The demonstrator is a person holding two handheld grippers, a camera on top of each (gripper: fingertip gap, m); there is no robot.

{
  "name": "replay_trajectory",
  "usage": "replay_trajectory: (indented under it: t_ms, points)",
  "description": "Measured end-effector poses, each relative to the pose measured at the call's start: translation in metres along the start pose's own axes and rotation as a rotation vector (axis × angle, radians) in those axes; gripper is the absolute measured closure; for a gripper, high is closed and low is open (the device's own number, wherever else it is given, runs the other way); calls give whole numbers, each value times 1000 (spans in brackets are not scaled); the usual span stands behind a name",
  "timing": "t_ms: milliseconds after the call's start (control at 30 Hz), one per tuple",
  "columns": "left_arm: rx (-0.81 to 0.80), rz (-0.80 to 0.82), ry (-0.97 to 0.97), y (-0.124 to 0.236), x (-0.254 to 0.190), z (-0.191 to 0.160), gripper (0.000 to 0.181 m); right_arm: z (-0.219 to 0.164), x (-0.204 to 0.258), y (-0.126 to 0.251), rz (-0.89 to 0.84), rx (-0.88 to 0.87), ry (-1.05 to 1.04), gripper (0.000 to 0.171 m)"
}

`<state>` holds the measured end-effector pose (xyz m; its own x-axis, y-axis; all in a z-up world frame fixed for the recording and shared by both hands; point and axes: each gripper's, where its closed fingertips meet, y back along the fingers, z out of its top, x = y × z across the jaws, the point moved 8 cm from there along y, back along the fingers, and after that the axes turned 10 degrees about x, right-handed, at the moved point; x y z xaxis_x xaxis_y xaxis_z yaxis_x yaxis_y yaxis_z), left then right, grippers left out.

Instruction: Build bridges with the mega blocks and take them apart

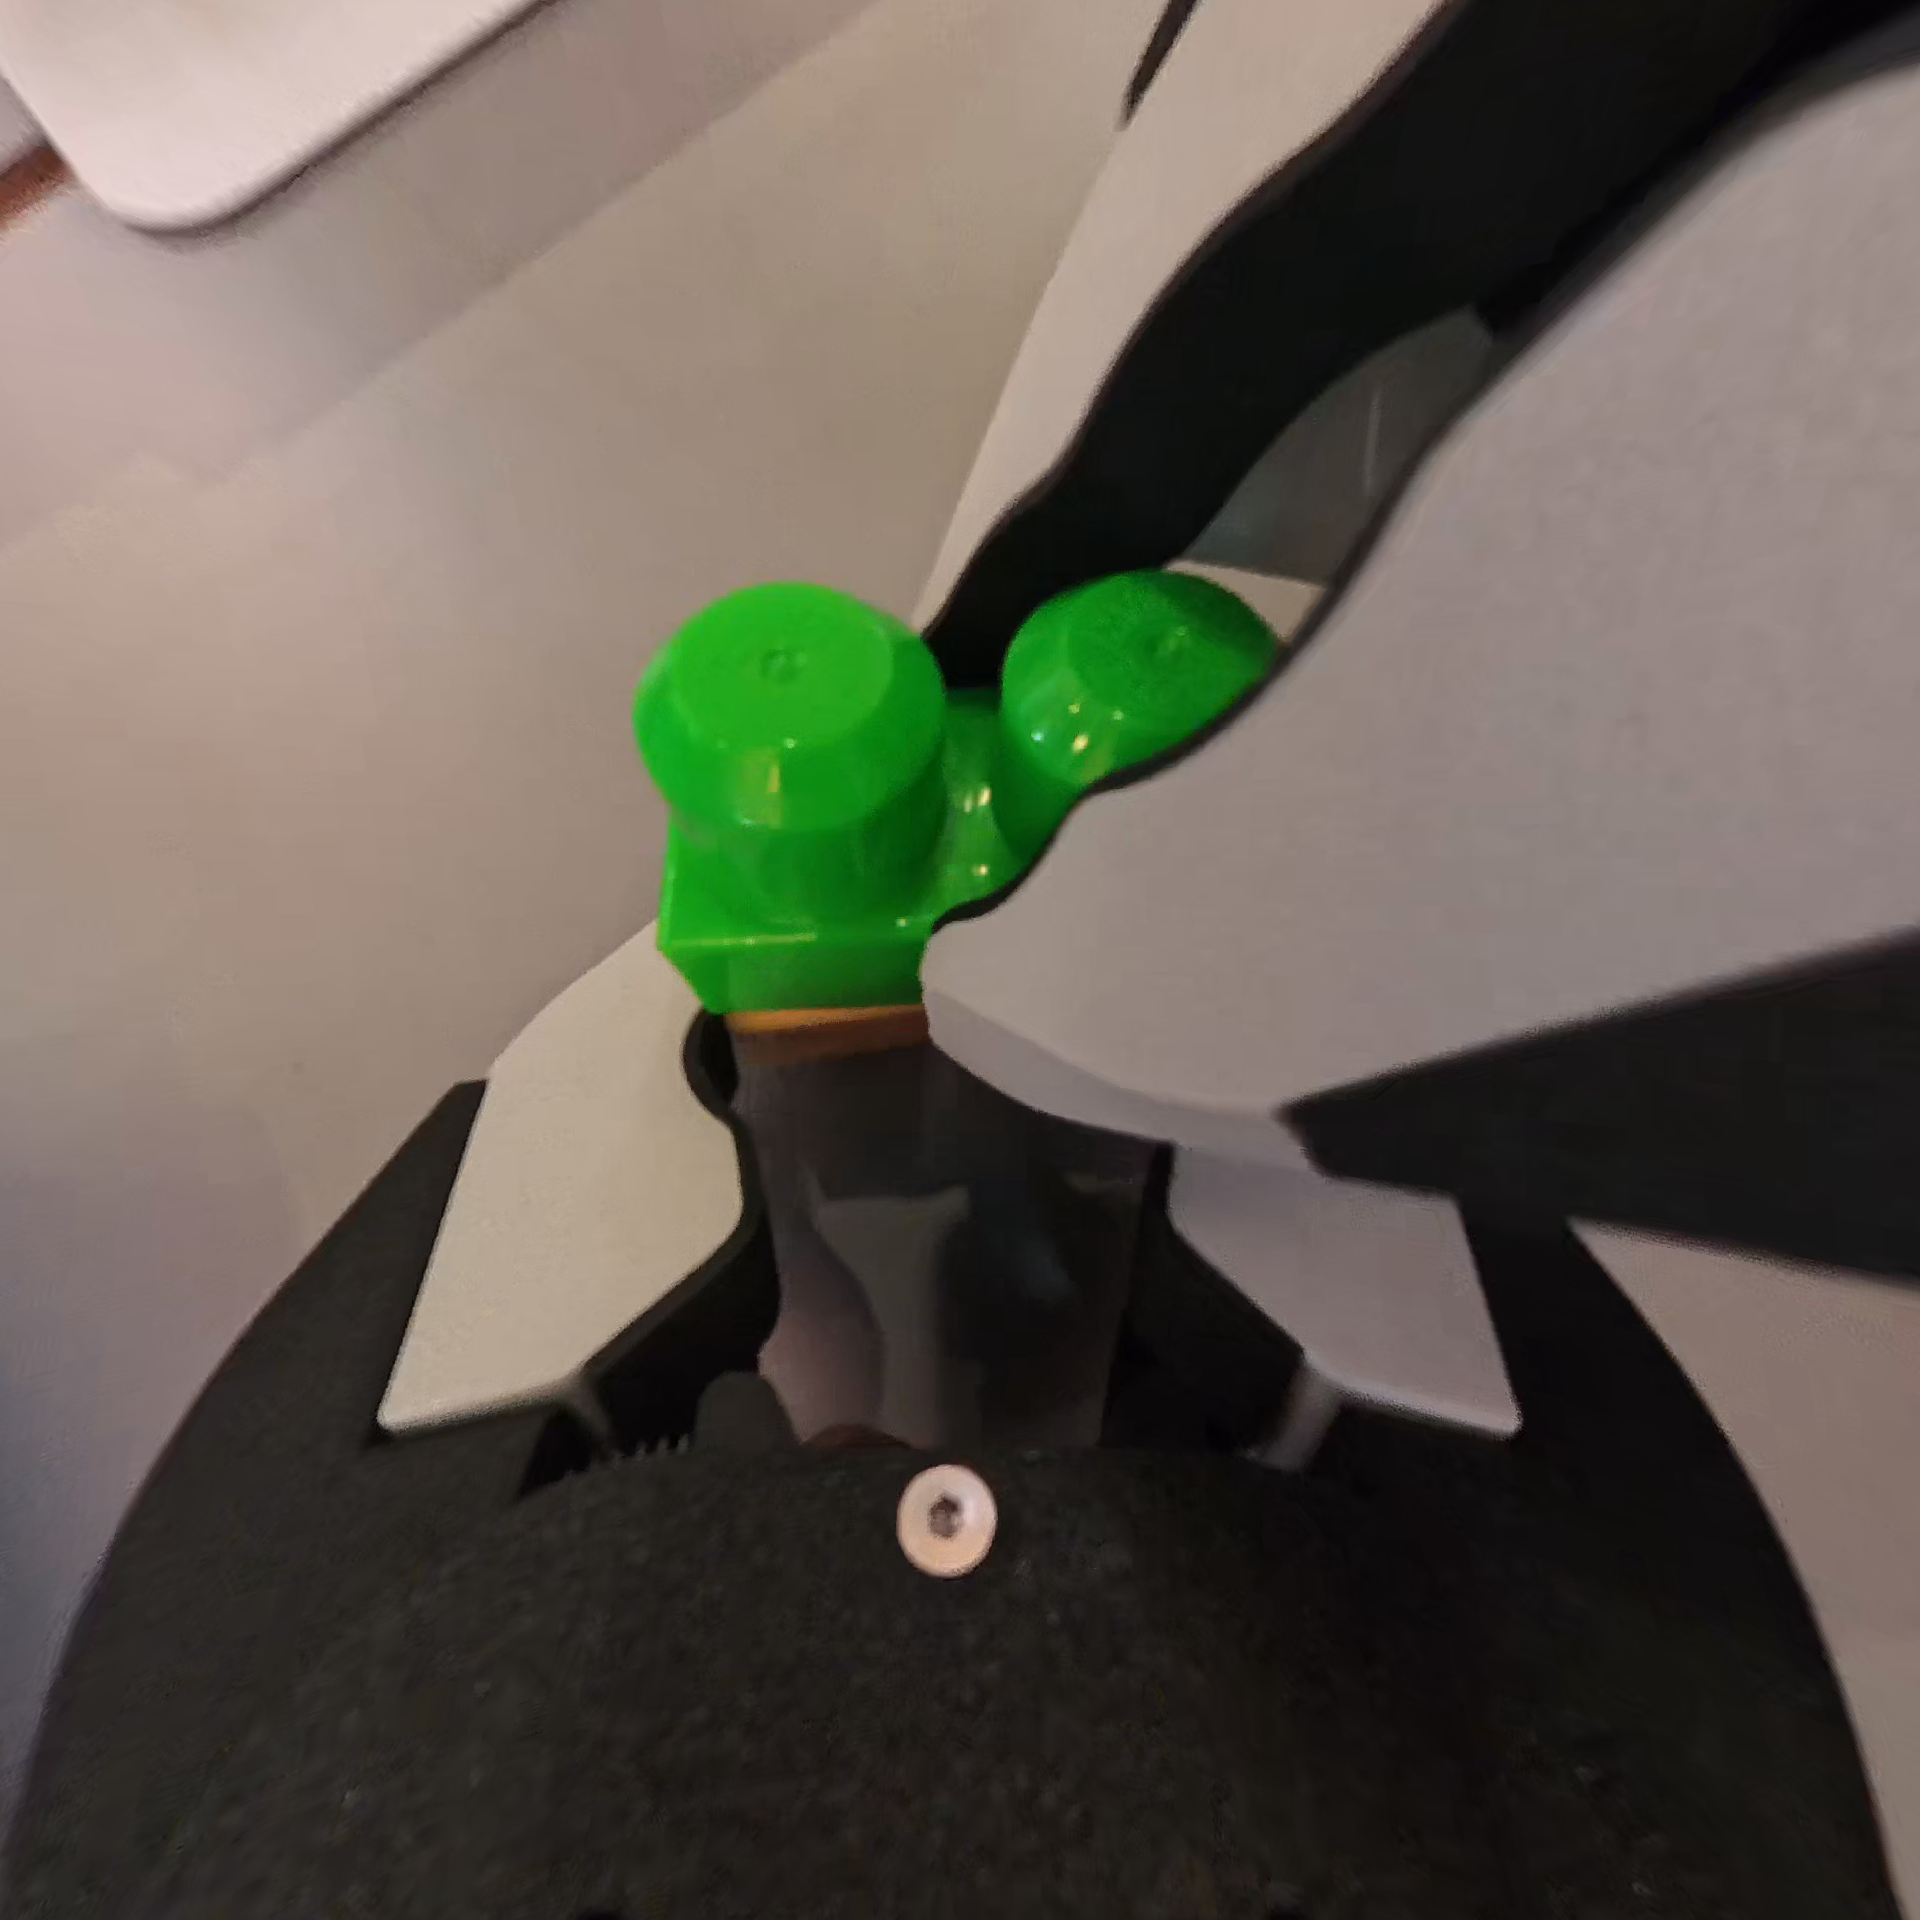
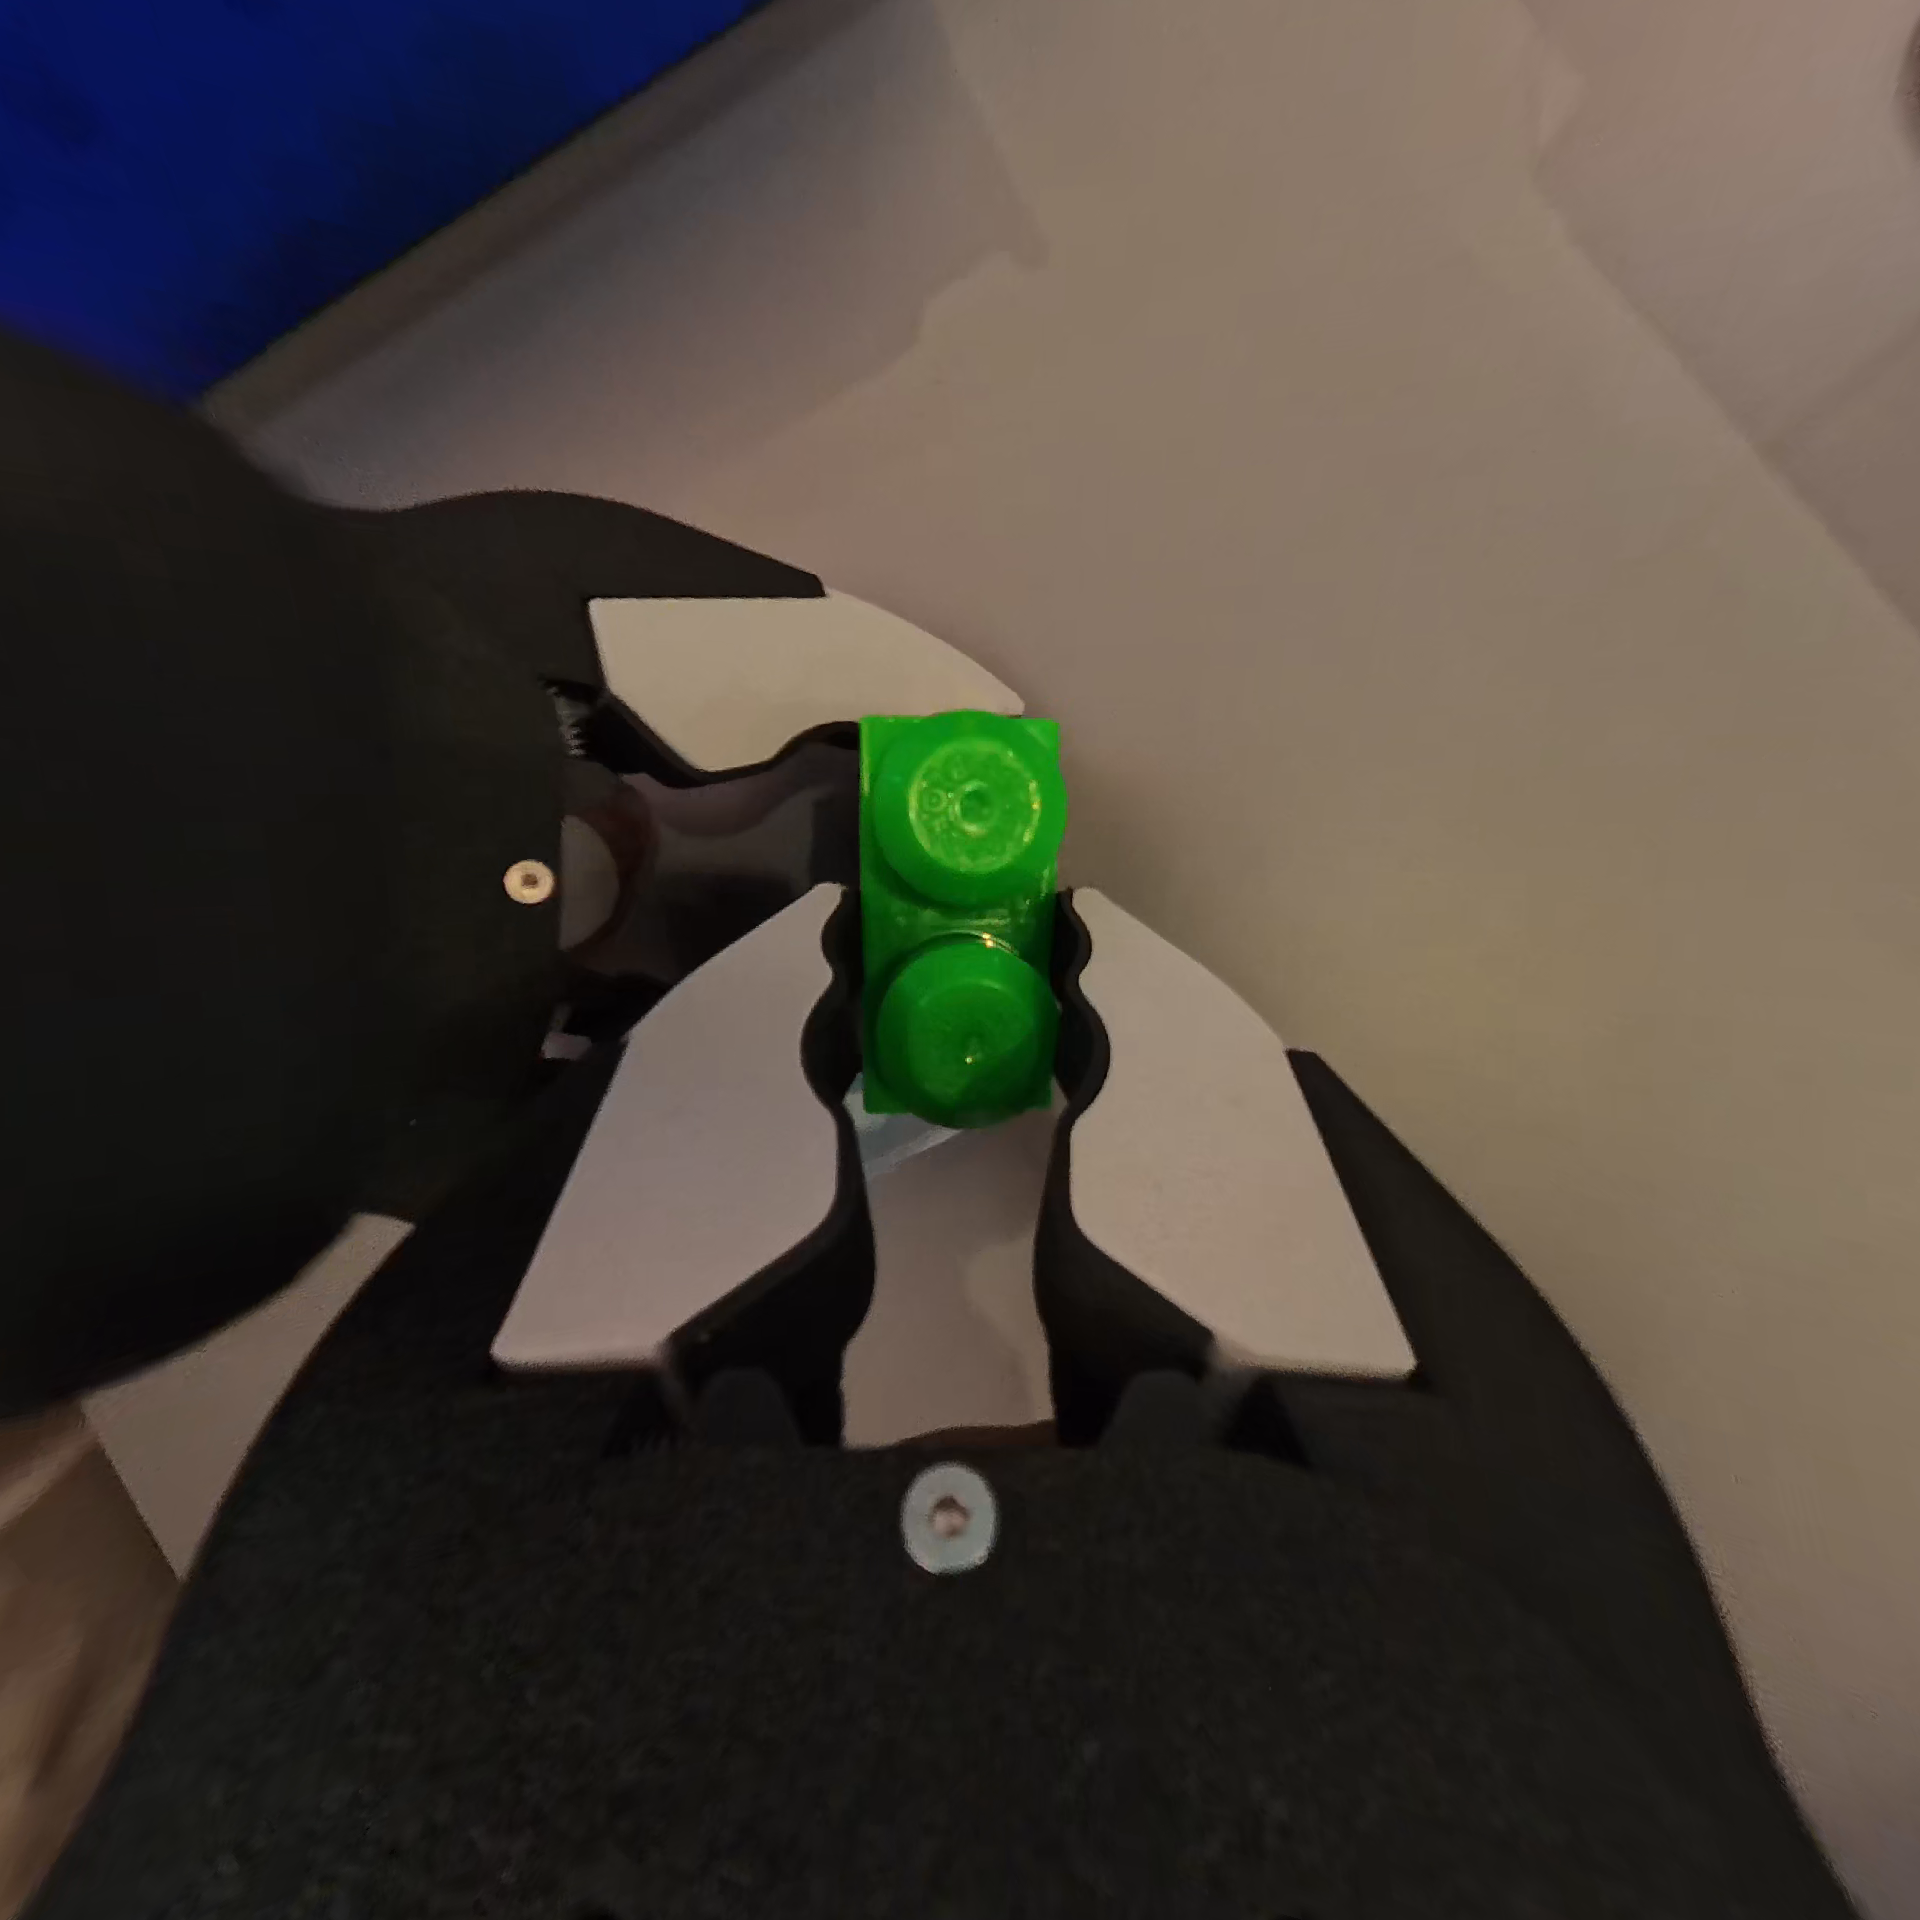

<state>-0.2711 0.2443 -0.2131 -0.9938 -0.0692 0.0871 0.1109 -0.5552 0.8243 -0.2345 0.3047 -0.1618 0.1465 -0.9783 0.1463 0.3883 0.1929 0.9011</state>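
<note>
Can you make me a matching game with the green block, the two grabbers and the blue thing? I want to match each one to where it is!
Things:
1. green block
2. right gripper
3. left gripper
4. blue area

Places:
A. top left corner of the right wrist view
B. pinched between both grippers
C. reaches in from the left in the right wrist view
D. comes up from the bottom of the right wrist view, with its fingers around the block's near end

Pairs: 1-B, 2-D, 3-C, 4-A
</note>
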Motion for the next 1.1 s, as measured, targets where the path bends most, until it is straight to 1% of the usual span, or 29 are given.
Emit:
replay_trajectory:
  t_ms: [33, 200, 333, 433, 500, 633, 767, 900, 1100]
  points:
    - [17, 20, -30, 1, -2, 1, 98, -2, -2, 2, 18, -12, -8, 136]
    - [-20, 48, -83, 12, -3, 16, 98, -7, -8, 20, 61, -145, -47, 136]
    - [-98, 106, -133, 31, -4, 31, 98, -6, -8, 45, 85, -246, -55, 136]
    - [-150, 138, -180, 41, -6, 37, 98, -7, -8, 56, 115, -289, -64, 136]
    - [-153, 137, -189, 40, -7, 36, 98, -9, -8, 55, 125, -288, -70, 136]
    - [-101, 80, -158, 26, -13, 26, 98, -18, -8, 40, 122, -248, -98, 136]
    - [-54, 34, -133, 21, -19, 20, 98, -25, -4, 34, 74, -216, -96, 136]
    - [-68, 3, -116, 24, -22, 20, 99, -27, -1, 38, 61, -218, -97, 136]
    - [-99, -25, -84, 24, -28, 13, 99, -29, 7, 38, 27, -170, -102, 136]
